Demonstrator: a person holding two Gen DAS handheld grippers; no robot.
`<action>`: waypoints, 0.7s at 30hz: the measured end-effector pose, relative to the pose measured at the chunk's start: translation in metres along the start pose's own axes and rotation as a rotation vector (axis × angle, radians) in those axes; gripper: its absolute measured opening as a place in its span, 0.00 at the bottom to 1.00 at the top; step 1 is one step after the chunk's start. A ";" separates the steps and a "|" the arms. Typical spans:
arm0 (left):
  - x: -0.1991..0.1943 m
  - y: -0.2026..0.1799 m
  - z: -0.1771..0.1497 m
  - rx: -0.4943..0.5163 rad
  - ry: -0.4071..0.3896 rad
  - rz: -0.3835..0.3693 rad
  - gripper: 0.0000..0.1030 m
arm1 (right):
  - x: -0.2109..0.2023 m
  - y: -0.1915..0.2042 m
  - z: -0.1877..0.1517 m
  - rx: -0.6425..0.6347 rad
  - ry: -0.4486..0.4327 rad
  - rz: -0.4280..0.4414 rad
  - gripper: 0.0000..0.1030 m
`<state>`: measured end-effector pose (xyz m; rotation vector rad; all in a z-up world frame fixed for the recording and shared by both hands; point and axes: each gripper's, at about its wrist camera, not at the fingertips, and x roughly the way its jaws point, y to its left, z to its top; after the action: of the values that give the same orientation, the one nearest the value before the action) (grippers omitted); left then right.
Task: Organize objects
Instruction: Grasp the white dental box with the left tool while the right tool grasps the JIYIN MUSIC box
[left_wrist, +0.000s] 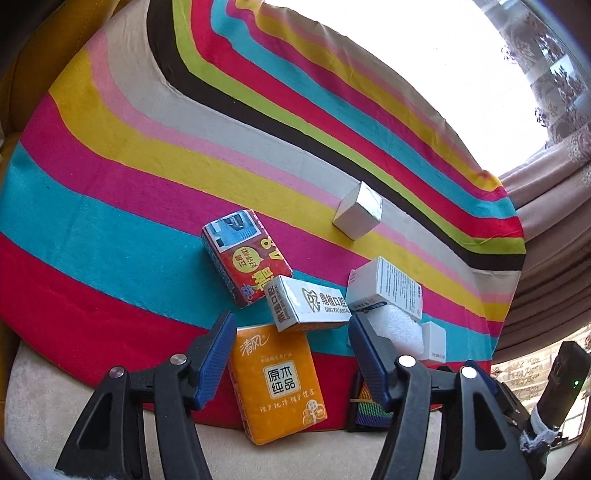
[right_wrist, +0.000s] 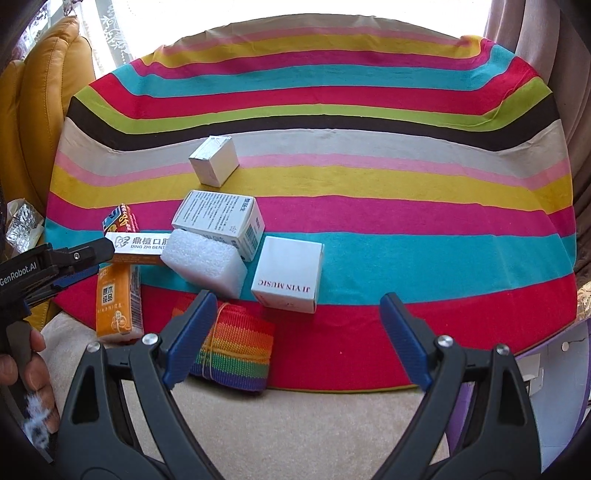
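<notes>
On a striped cloth (right_wrist: 369, 221) lies a cluster of small items. My left gripper (left_wrist: 291, 328) is open, its fingers either side of an orange tissue pack (left_wrist: 277, 380) and just below a white dental box (left_wrist: 306, 302). A red tissue pack (left_wrist: 245, 256), a white printed box (left_wrist: 388, 288), a foam block (left_wrist: 399, 330) and a silver-topped box (left_wrist: 358, 210) lie beyond. My right gripper (right_wrist: 299, 306) is open and empty, above a rainbow webbing roll (right_wrist: 236, 350) and near a white JI YIN MUSIC box (right_wrist: 288, 273). The foam block (right_wrist: 205, 264) sits left of that box.
A yellow leather seat (right_wrist: 40, 110) stands at the left. Curtains (left_wrist: 554, 258) hang along the right. A beige surface (right_wrist: 295, 424) borders the cloth's near edge. The left gripper (right_wrist: 74, 258) shows at the left of the right wrist view. A white and purple object (right_wrist: 554, 369) sits at the lower right.
</notes>
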<state>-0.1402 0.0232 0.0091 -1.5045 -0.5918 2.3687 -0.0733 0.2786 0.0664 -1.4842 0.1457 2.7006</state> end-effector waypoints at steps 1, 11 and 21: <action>0.002 0.002 0.002 -0.014 0.002 -0.013 0.61 | 0.002 0.001 0.001 -0.001 0.001 -0.004 0.89; 0.029 0.011 0.012 -0.099 0.073 -0.109 0.31 | 0.020 0.002 0.014 -0.002 0.013 -0.024 0.89; 0.016 -0.009 0.008 -0.002 -0.010 -0.159 0.16 | 0.034 0.002 0.021 0.001 0.025 -0.048 0.82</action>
<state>-0.1541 0.0362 0.0033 -1.3918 -0.6894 2.2568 -0.1095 0.2786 0.0489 -1.5022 0.1110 2.6449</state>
